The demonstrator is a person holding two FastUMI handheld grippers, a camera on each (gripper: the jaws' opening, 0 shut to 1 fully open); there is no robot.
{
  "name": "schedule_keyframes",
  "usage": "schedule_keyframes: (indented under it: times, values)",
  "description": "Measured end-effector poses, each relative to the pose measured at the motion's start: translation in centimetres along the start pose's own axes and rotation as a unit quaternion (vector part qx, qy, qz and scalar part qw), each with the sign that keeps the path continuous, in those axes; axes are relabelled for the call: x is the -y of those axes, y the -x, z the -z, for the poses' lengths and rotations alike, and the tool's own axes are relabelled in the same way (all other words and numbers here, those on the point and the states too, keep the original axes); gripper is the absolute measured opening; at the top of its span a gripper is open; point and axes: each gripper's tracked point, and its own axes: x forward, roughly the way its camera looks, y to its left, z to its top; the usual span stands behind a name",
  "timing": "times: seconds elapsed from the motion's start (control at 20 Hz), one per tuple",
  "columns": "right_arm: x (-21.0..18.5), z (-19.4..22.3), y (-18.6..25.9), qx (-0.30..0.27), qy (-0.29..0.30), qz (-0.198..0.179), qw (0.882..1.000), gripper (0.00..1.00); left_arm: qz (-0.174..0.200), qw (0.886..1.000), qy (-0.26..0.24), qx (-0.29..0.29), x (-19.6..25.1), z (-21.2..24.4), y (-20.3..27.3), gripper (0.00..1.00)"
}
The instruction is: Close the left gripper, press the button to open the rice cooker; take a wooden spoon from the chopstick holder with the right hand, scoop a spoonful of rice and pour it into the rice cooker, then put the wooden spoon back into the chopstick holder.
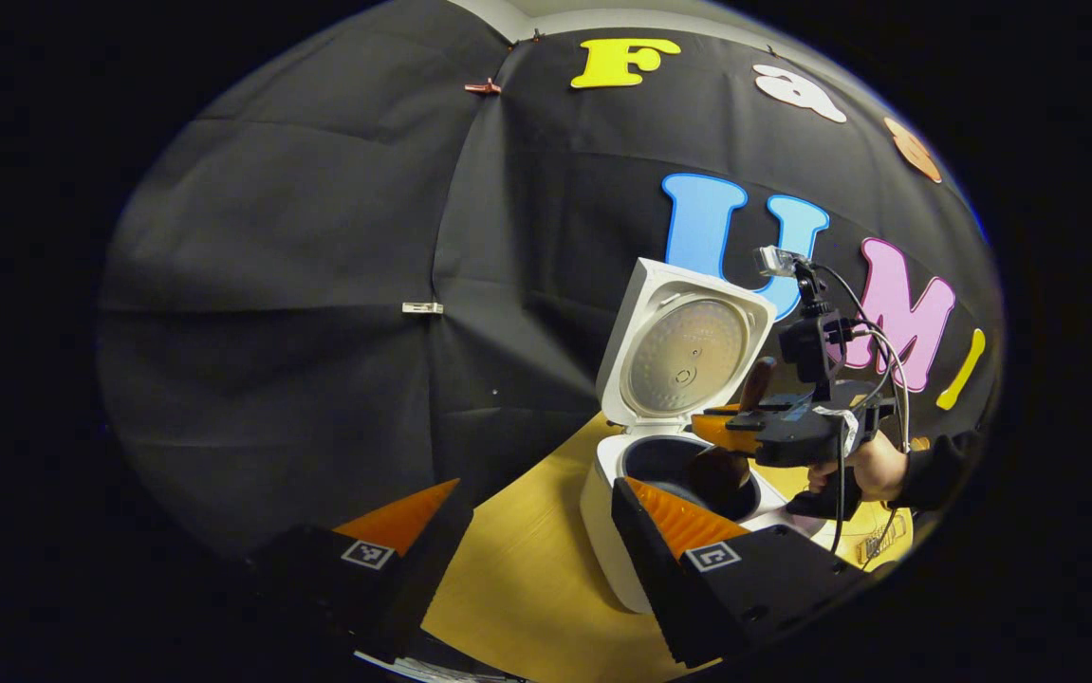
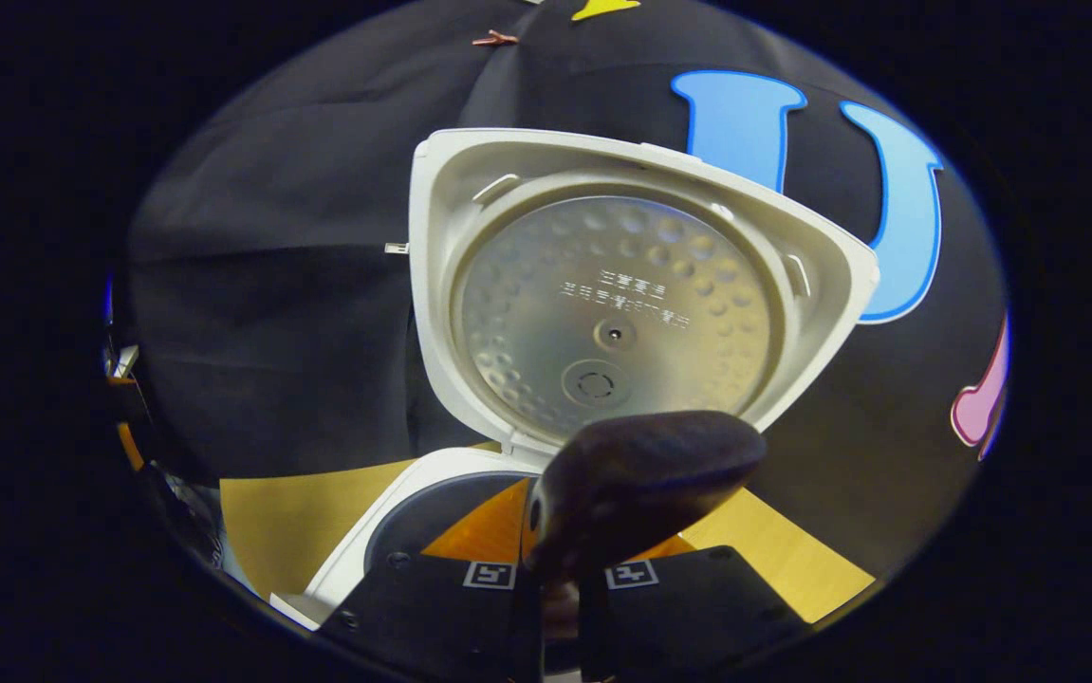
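**Spoon held over the open cooker**

The dark wooden spoon point(image 2: 640, 474), stiff and light, is clamped at its handle by the right hand-held gripper point(image 2: 560, 574) above the white lidded rice cooker point(image 1: 669, 455); the left hand-held gripper point(image 1: 546, 531) is spread open, empty

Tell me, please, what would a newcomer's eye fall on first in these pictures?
First, the white rice cooker on the yellow table, its lid standing wide open with the dimpled metal inner plate facing out. Next, the dark wooden spoon, clamped in the right hand-held gripper, its bowl hanging over the cooker's dark inner pot. The left hand-held gripper waits open in front of the cooker.
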Motion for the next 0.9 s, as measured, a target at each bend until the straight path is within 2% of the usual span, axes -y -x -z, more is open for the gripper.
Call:
schedule_keyframes:
  times: [0.05, 0.1, 0.15, 0.2, 0.25, 0.3, 0.35, 0.6, 0.65, 0.7, 0.9]
  values:
    - [0.0, 0.0, 0.2, 0.0, 0.003, 0.0, 1.0, 0.07, -0.001, 1.0, 0.002, 0.0, -0.1, 0.0, 0.0, 0.95]
    - [0.0, 0.1, 0.2, -0.001, 0.005, 0.0, 1.0, 0.19, -0.002, 1.0, 0.004, 0.0, -0.1, 0.1, 0.0, 0.91]
    - [-0.1, 0.1, 0.2, -0.003, 0.003, -0.002, 1.0, 0.08, -0.002, 1.0, 0.004, -0.001, -0.1, 0.1, 0.0, 0.91]
    - [-0.1, 0.1, 0.3, -0.005, -0.005, -0.005, 1.0, 0.07, -0.001, 1.0, 0.003, 0.001, -0.1, 0.0, 0.0, 0.95]
    - [-0.1, 0.1, 0.2, -0.008, -0.019, -0.007, 1.0, 0.08, -0.001, 1.0, 0.001, 0.002, 0.0, 0.0, -0.1, 0.95]
    - [0.0, 0.1, 0.1, -0.012, -0.039, -0.01, 0.999, 0.08, 0.0, 1.0, 0.001, 0.003, 0.0, 0.0, -0.2, 0.91]
    - [0.2, 0.0, 0.1, -0.014, -0.059, -0.01, 0.998, 0.08, 0.001, 1.0, 0.003, 0.002, 0.1, 0.1, -0.3, 0.95]
    - [2.2, -1.5, 1.1, -0.008, -0.125, 0.001, 0.992, 0.08, 0.013, 1.0, 0.007, 0.002, 1.0, 0.1, -0.9, 0.95]
    - [2.6, -1.9, 1.5, -0.008, -0.141, 0.001, 0.99, 0.08, 0.017, 1.0, 0.005, 0.004, 1.3, 0.0, -1.0, 0.91]
    - [3.2, -2.3, 2.0, -0.005, -0.158, 0.003, 0.987, 0.08, 0.022, 1.0, 0.004, 0.004, 1.6, -0.2, -1.2, 0.95]
    - [5.6, -3.9, 4.3, 0.011, -0.222, 0.011, 0.975, 0.08, 0.05, 0.999, 0.0, 0.009, 4.2, -1.0, -2.2, 0.95]
